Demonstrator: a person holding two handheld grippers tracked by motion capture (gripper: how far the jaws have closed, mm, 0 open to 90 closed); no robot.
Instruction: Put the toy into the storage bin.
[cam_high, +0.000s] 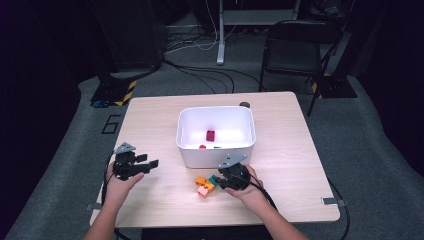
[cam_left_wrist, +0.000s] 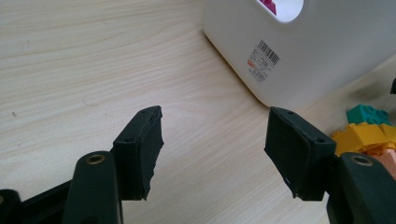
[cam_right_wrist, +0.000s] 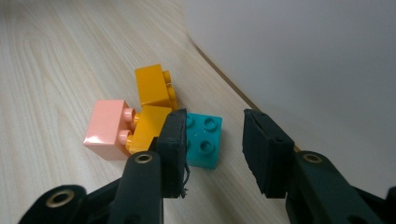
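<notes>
Beside teal brick (cam_right_wrist: 204, 139): white bin (cam_right_wrist: 299, 60).

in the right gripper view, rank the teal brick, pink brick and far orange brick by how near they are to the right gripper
1. teal brick, between the right gripper's jaws, by the left one.
2. pink brick, left of the jaws.
3. far orange brick, beyond the others, near the white bin.

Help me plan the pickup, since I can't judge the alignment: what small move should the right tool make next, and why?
Probably close the right tool on the teal brick. Its jaws straddle that brick on the table, one pad at its edge, the other apart. The orange bricks and pink brick crowd one side, so close gently.
</notes>
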